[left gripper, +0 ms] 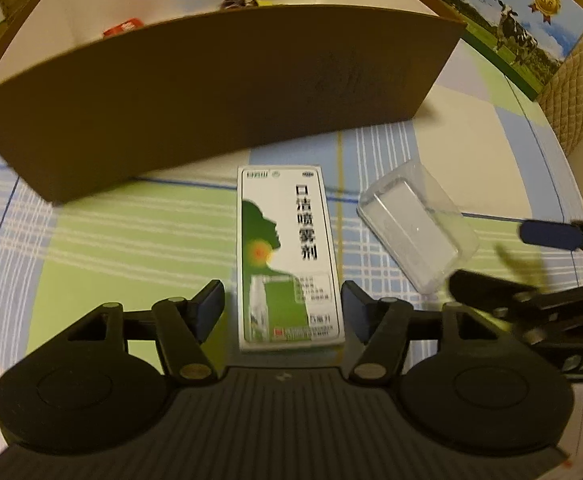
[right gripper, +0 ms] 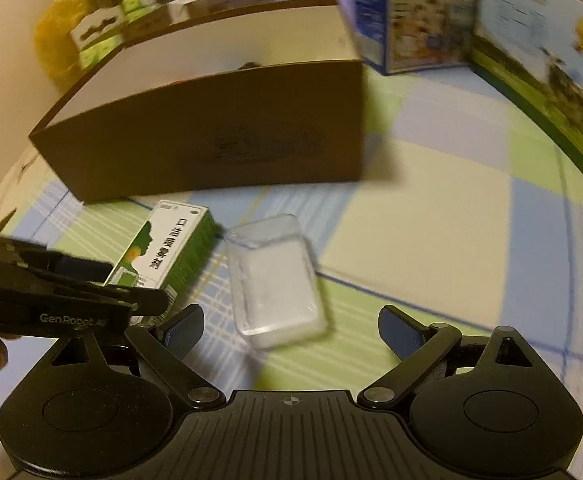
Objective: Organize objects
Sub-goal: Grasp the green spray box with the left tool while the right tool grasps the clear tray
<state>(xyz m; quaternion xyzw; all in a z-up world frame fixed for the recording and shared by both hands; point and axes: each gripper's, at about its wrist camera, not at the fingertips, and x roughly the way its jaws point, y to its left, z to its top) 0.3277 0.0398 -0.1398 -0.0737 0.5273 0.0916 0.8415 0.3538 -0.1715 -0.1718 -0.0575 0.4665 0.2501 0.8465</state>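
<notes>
A white and green spray box (left gripper: 287, 256) lies flat on the checked tablecloth, its near end between the open fingers of my left gripper (left gripper: 283, 308), which do not touch it. It also shows in the right wrist view (right gripper: 167, 252). A clear plastic case (left gripper: 415, 228) lies to its right; in the right wrist view the case (right gripper: 275, 284) lies just ahead of my open right gripper (right gripper: 291, 330), left of centre. A brown cardboard box (left gripper: 211, 96) with a white inside stands behind both, open at the top (right gripper: 211, 128).
Some small items show inside the brown box (left gripper: 125, 27). A milk carton with a cow picture (left gripper: 523, 28) stands at the back right, more printed cartons (right gripper: 419, 20) behind. Stacked boxes and a yellow bag (right gripper: 57, 36) are at the back left.
</notes>
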